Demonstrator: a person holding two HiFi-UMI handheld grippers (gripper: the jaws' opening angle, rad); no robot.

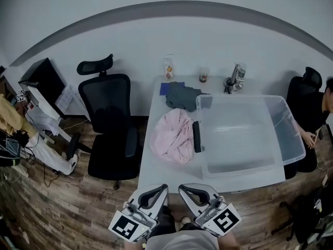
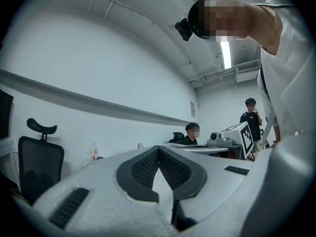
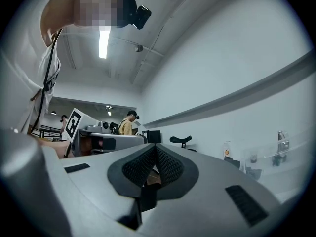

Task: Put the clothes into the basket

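Left gripper (image 1: 162, 187), right gripper (image 1: 183, 187): hovering off table's (image 1: 156, 175) near edge, fingers pressing together, empty | likely staging for pink garment (image 1: 173, 135) lying just beside basket (image 1: 294, 149).

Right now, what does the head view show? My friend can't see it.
A pink cloth and a grey cloth lie on a white table beside an empty clear basket. The left claw and right claw, both shut and empty, sit at the table's near edge.
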